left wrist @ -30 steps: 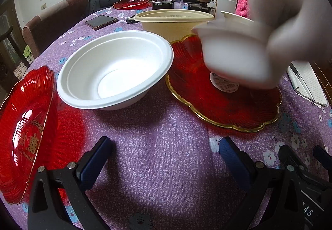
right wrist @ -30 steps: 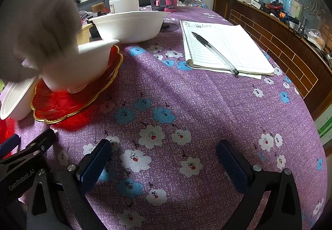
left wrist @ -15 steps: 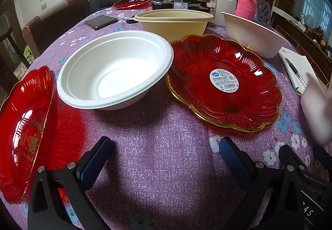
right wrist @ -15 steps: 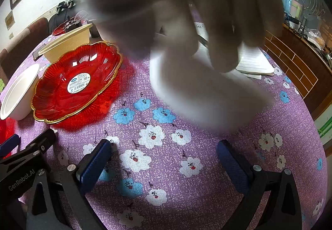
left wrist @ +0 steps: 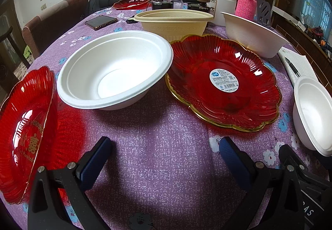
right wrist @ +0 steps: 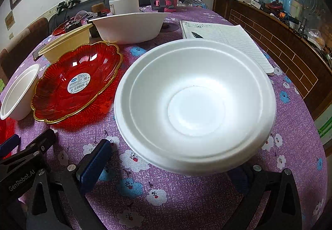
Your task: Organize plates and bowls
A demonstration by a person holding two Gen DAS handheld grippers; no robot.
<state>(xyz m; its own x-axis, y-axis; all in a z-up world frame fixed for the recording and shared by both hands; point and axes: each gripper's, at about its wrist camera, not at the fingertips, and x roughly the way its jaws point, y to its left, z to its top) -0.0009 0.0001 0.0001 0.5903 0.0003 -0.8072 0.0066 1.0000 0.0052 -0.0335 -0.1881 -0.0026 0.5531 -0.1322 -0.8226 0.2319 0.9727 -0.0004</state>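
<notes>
While parked low over the bench, left gripper spread wide, pinching nothing; blue pads well apart over bare purple floral cloth. Right gripper likewise spread, nothing pinched. Foam bowl upright on the cloth just ahead of the right gripper, near rim overlapping the right pad in view; contact with the pads not clear. Same bowl at the right edge of the left view, just right of the gold-rimmed red plate.

Red plate flat on the cloth, sticker in the centre, also seen from the right wrist, left of the foam bowl, close but apart. Second foam bowl upright left of the plate, rim overhanging the plate's edge; touching or not, cannot tell. Another red plate at far left, gold lettering, seemingly tilted toward the camera. Beige bowl behind the central plate. White paper bowl right of it, upright. Third red plate at the far end.

Phone far left on the cloth. Notepad with pen behind the near foam bowl. White jar and pink-sleeved bottle at the back.
</notes>
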